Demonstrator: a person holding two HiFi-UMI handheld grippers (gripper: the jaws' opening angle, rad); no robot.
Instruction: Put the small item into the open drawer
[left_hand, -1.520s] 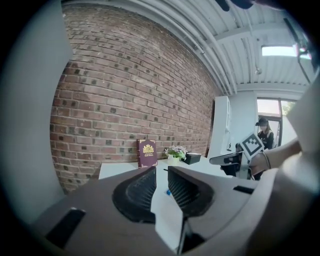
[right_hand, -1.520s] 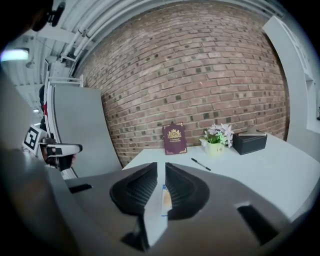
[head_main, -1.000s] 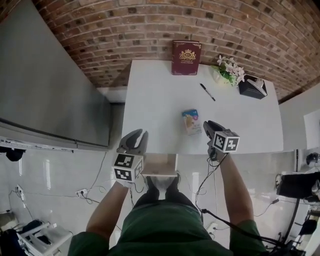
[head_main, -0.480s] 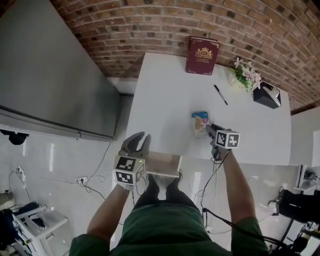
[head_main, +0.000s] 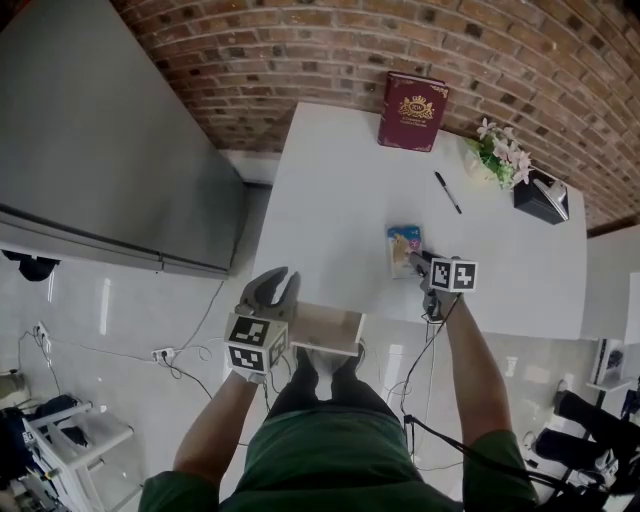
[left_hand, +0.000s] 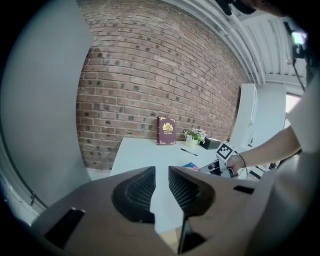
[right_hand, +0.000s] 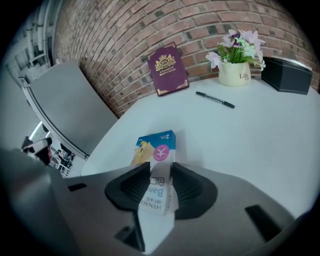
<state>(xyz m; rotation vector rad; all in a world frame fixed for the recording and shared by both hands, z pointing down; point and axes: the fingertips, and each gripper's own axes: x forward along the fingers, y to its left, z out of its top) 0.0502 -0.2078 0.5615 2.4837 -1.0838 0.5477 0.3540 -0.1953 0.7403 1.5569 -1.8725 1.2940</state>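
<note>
Small box (right_hand: 156, 150) lies flat on the white bench (head_main: 335, 200), toward its near edge. Its near end sits between the jaws of your right tool (right_hand: 160, 172), which are opening around it. Your left tool (left_hand: 161, 176) hovers at the near left, jaws slightly apart with nothing between them, just beside the open drawer (head_main: 326, 330) at the bench's near edge.

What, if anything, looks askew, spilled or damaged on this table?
Nothing stands out. The small box lies flat on the table, slightly angled to its edge, between the opening jaws of the right hand-held gripper. The book, pen and flower pot look in order.
</note>
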